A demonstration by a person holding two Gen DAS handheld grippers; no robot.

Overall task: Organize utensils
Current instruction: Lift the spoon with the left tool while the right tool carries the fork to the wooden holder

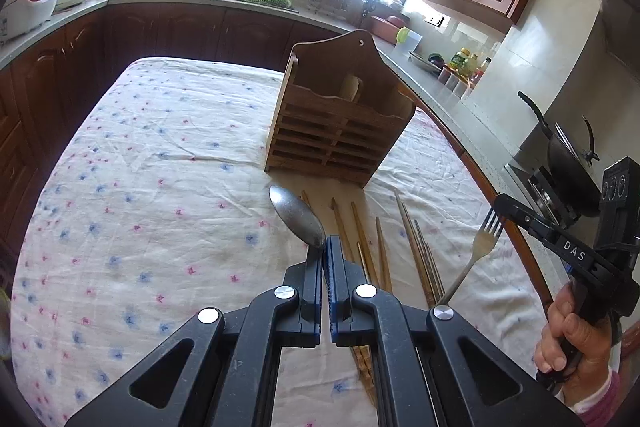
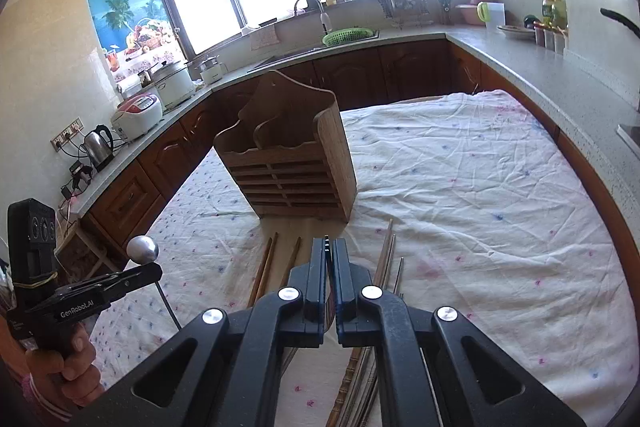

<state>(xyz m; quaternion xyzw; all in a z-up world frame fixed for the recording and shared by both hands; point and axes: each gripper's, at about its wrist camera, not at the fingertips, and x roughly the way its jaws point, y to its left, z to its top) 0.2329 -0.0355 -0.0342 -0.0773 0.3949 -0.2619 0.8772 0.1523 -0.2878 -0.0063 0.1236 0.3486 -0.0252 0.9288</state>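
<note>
2 claws are up over the bench, 1 in each of your hands. Your left claw (image 1: 325,247) is clamped on a steel spoon (image 1: 297,217), whose bowl stands out past the blue pads. Your right claw (image 2: 330,247) is clamped on a steel fork (image 1: 482,242). Only the left wrist view shows the fork whole, with its tines up beside the black fingers; the right wrist view shows just a sliver of it between the pads. The right wrist view in turn shows the spoon from the side, raised in the left claw (image 2: 154,269), with its handle hanging down below.

Under both claws lie loose chopsticks (image 1: 362,239) on a white cloth (image 1: 160,187) dotted with blue and pink flowers; the cloth is wrinkled and covers the bench. I count about 9 sticks in the left wrist view, though some are hidden by the claw, so the count is unsure.

Just beyond the chopsticks stands 1 wooden utensil holder (image 1: 340,123), upright, with a slatted front and a tall back board. The left wrist view shows a pale handle in 1 compartment; the right wrist view does not show it.

Further back runs a grey counter (image 2: 500,47) on dark wood cupboards, with a sink, 1 green basket (image 2: 347,35), rice cookers, 1 kettle (image 2: 98,145) and bright windows.
</note>
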